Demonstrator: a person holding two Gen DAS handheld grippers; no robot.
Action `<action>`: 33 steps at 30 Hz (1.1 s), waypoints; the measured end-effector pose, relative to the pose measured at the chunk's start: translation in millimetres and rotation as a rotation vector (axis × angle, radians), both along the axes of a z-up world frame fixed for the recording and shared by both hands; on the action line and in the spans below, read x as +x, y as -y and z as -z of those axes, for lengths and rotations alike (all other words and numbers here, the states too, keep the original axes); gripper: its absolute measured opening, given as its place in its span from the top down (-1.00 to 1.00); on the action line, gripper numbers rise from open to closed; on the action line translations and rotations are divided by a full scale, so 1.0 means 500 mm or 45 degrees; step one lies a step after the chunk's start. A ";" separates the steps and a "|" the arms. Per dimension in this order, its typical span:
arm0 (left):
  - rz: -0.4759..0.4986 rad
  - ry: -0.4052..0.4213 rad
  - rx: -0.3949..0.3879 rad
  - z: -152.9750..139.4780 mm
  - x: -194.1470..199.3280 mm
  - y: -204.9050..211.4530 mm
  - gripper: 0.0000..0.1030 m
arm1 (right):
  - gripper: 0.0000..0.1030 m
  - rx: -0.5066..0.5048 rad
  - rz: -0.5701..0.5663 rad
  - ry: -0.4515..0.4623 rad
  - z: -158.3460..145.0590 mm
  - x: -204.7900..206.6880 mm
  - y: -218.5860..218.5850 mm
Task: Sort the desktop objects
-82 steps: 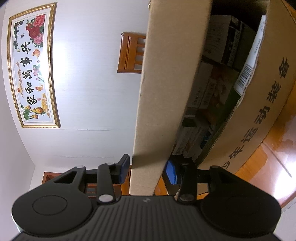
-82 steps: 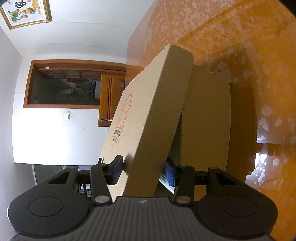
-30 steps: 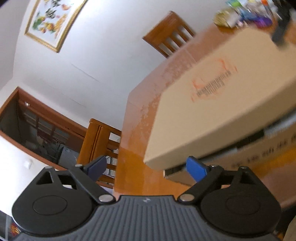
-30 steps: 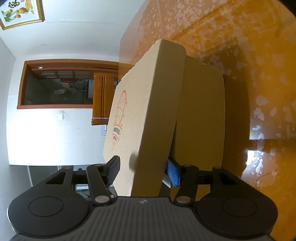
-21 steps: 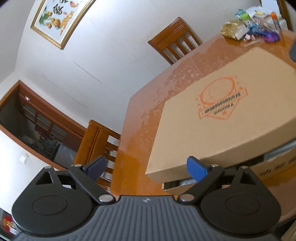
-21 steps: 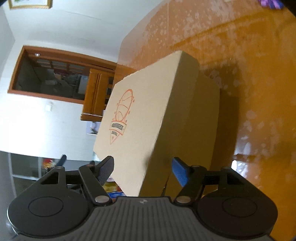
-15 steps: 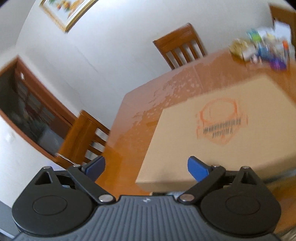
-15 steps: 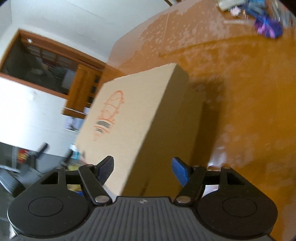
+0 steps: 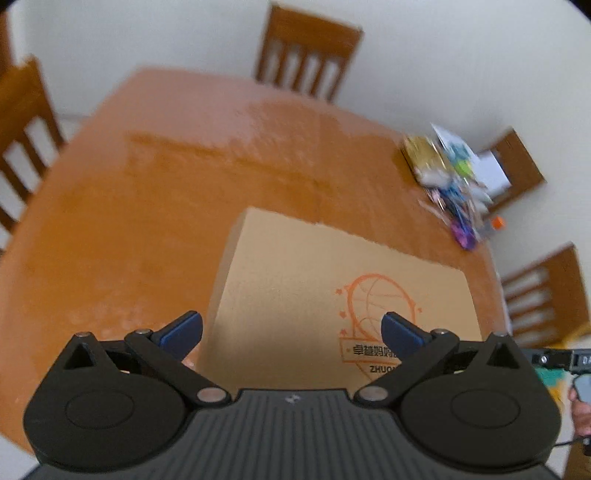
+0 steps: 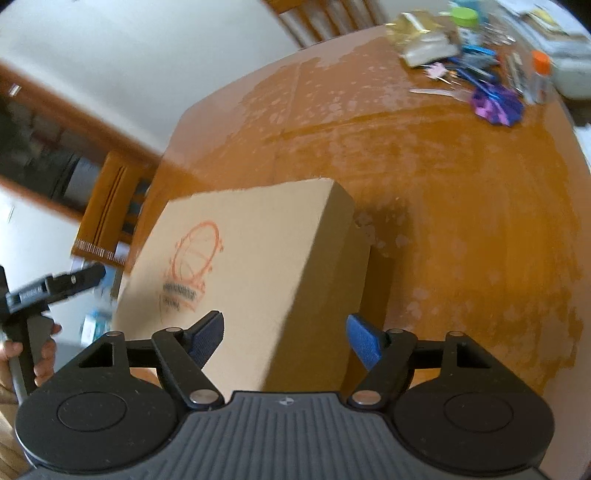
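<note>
At the bottom of the left wrist view, the left gripper (image 9: 291,326) has its blue-padded jaws wide apart and opening, with nothing pressed between them; the pads float above the cardboard box (image 9: 321,288) without touching it. At the bottom of the right wrist view, the right gripper (image 10: 286,338) is likewise apart and opening, its pads clear of the box (image 10: 243,266), whose near corner shows in the gap between them. At the lower left edge of that view a hand (image 10: 22,354) grips a black handle.

The box lies flat on the orange-brown wooden surface (image 9: 147,221), closed lid up, with an orange round logo (image 9: 380,306) and printed characters on top. In the left wrist view it fills the centre to lower right; in the right wrist view it sits centre left, one side wall facing the camera.

Farther back, a heap of small desktop objects (image 10: 476,55) sits on the surface, well apart from the box: upper right in both views. It includes a gold packet (image 10: 421,33), a purple item (image 10: 496,105), and a bottle with an orange cap (image 10: 539,74); the rest is too blurred to tell.

Beyond the surface stand wooden chairs (image 9: 306,55) against a white wall (image 9: 147,33).
</note>
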State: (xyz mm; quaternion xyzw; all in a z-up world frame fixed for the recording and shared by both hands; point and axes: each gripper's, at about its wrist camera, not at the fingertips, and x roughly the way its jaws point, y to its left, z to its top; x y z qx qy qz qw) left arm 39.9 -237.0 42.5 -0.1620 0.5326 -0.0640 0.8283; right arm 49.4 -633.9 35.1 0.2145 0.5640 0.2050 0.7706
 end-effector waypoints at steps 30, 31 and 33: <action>0.164 -0.240 -0.187 0.107 0.048 -0.046 -0.99 | -0.69 -0.131 0.289 -0.059 0.012 0.014 -0.122; 0.169 -0.239 -0.179 0.107 0.047 -0.043 -0.99 | -0.70 -0.139 0.284 -0.052 0.011 0.014 -0.125; 0.175 -0.235 -0.169 0.106 0.044 -0.041 -0.99 | -0.71 -0.163 0.268 -0.036 0.006 0.011 -0.133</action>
